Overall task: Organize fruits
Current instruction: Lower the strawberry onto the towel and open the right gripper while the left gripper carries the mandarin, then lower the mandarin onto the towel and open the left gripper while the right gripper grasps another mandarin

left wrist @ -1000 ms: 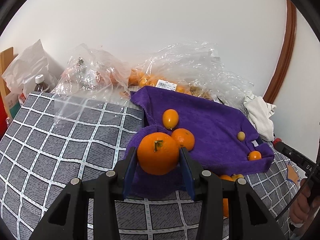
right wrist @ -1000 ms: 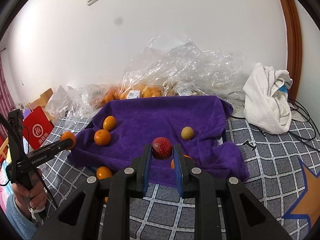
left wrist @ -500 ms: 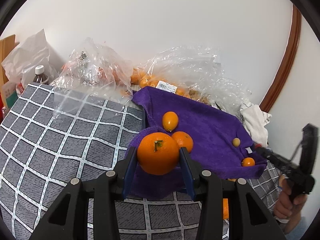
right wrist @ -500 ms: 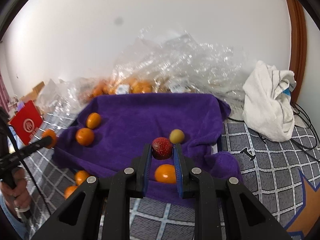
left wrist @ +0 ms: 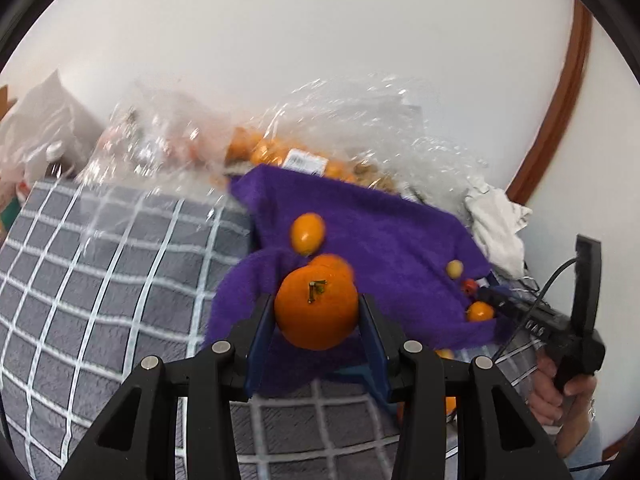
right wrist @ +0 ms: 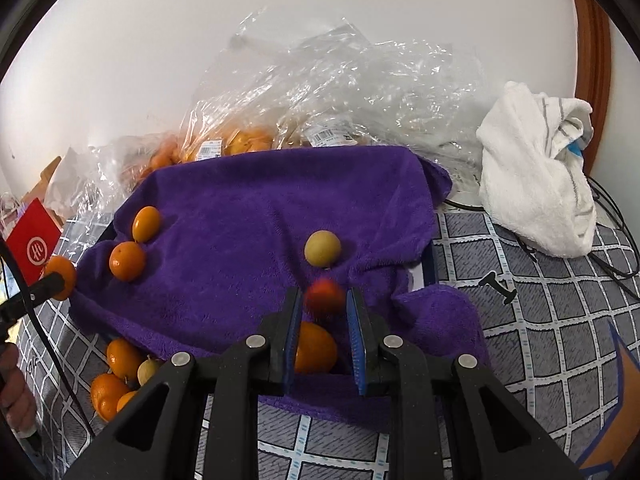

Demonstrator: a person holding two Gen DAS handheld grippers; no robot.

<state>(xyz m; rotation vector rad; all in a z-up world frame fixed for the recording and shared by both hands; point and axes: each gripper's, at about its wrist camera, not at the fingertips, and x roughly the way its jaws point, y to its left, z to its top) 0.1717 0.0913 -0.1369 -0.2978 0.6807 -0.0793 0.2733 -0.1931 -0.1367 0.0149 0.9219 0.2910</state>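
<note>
My left gripper (left wrist: 316, 312) is shut on a large orange (left wrist: 316, 310) with a green stem, held over the near left corner of a purple towel (left wrist: 380, 232). My right gripper (right wrist: 323, 300) stands open over the towel's (right wrist: 260, 208) near edge; a small red fruit (right wrist: 323, 298), blurred, sits loose between the blue pads with gaps on both sides. A small orange (right wrist: 314, 347) lies below it, and a yellow-green fruit (right wrist: 322, 248) just beyond. Two oranges (right wrist: 127, 261) lie at the towel's left.
Clear plastic bags (right wrist: 340, 92) holding more oranges are piled against the wall behind the towel. A white cloth (right wrist: 536, 176) and black cables lie at the right. Several fruits (right wrist: 116, 376) sit by the towel's near left edge on the checked grey cover (left wrist: 100, 264).
My right gripper moved forward and lower over the towel and its jaws opened, releasing the red fruit. My left gripper kept its hold on the large orange and swung slightly.
</note>
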